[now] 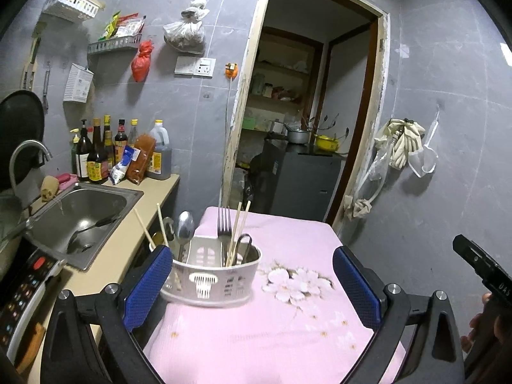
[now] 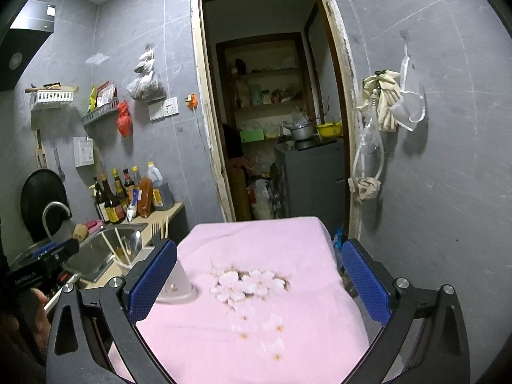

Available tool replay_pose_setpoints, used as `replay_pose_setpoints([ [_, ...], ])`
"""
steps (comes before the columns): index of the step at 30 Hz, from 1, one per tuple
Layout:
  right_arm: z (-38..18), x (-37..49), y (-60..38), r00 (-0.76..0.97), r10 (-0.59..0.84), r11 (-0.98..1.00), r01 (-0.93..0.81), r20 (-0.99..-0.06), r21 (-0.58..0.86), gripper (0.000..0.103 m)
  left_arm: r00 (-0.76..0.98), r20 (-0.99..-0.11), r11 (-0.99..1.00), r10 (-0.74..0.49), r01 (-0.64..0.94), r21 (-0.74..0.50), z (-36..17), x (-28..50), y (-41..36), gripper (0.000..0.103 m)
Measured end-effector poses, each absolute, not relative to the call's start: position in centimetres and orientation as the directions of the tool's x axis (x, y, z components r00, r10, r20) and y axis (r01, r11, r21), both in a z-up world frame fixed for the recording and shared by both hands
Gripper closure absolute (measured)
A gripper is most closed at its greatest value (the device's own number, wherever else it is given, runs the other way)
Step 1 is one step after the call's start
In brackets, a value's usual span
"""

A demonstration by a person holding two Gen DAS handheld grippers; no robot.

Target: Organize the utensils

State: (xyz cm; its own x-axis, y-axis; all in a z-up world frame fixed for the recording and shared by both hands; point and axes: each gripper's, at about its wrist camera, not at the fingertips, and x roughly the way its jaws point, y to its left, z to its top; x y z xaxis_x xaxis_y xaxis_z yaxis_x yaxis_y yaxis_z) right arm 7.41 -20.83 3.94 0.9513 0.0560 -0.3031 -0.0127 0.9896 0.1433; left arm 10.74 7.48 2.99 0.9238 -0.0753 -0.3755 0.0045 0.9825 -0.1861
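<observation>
A white slotted utensil holder (image 1: 212, 276) stands on the pink flowered tablecloth (image 1: 256, 339). It holds a spoon (image 1: 185, 228), a fork (image 1: 224, 221), wooden chopsticks (image 1: 238, 232) and a black looped tool (image 1: 244, 247). My left gripper (image 1: 252, 284) is open, its left blue pad (image 1: 148, 283) overlapping the holder's left side in the picture, with nothing pressed. In the right wrist view my right gripper (image 2: 259, 283) is wide open over the cloth (image 2: 256, 246). Its left finger hides most of the holder (image 2: 177, 283); the utensil tops (image 2: 128, 246) show beyond it.
A steel sink (image 1: 105, 198) with a dark ladle (image 1: 91, 226) in it lies left of the table. Sauce bottles (image 1: 102, 153) line the counter's back, and a cooktop panel (image 1: 22, 284) sits at near left. An open doorway (image 1: 307, 128) is behind the table. Rags (image 1: 403, 140) hang at right.
</observation>
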Motion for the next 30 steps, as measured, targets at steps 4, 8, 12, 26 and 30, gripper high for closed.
replay_pose_setpoints([
  [4,3.5,4.7,-21.5,0.947,0.065,0.989,-0.020,-0.315,0.143,0.002,0.924,-0.378,0.987,-0.055,-0.008,-0.163,3.1,8.6,6.8,0.002],
  [8,3.5,2.6,-22.2,0.949,0.062,0.991,-0.022,-0.308,0.132,0.002,0.924,-0.380,0.989,-0.039,-0.019,-0.147,2.8,6.2,6.1,0.002],
  [12,3.8,0.9,-22.9,0.952,0.058,0.992,-0.021,-0.301,0.124,0.002,0.925,-0.378,0.990,-0.035,-0.021,-0.143,2.6,4.2,5.4,0.002],
  [26,4.0,-2.6,-24.1,0.946,0.048,0.994,-0.012,-0.322,0.112,0.002,0.925,-0.378,0.992,-0.033,-0.016,-0.125,2.5,-0.1,3.5,0.002],
  [30,3.9,-2.7,-24.2,0.943,0.052,0.994,-0.016,-0.328,0.112,0.002,0.924,-0.380,0.992,-0.032,-0.017,-0.125,2.5,0.0,3.3,0.002],
])
